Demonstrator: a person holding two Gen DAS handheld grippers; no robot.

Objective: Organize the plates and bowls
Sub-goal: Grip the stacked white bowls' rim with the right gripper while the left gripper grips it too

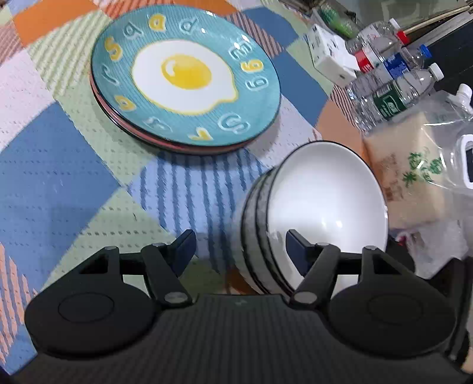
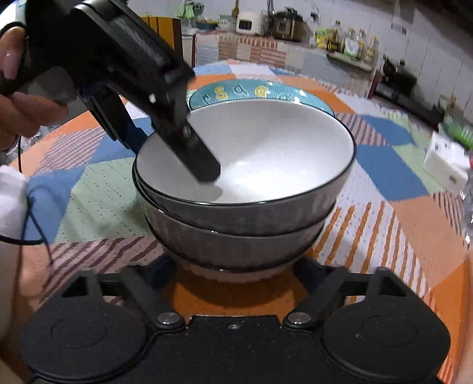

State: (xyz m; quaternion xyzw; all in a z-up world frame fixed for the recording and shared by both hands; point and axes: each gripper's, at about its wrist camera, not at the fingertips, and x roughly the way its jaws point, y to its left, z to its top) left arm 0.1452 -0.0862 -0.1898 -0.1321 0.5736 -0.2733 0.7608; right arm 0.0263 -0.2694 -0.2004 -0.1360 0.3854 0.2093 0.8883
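Observation:
A stack of grey bowls with white insides (image 2: 245, 183) stands on the patchwork tablecloth, also in the left wrist view (image 1: 319, 206). My left gripper (image 1: 241, 243) is open, its jaws straddling the stack's rim: one finger (image 2: 201, 159) inside the top bowl, the other outside. A blue fried-egg plate (image 1: 184, 76) tops a plate stack behind the bowls, also in the right wrist view (image 2: 260, 91). My right gripper (image 2: 236, 265) sits low in front of the bowl stack, its fingertips hidden under the bowls.
Several plastic water bottles (image 1: 390, 76), a white box (image 1: 331, 56) and a clear bag of rice (image 1: 414, 165) lie at the table's right side. A counter with appliances and bottles (image 2: 266, 23) stands beyond the table.

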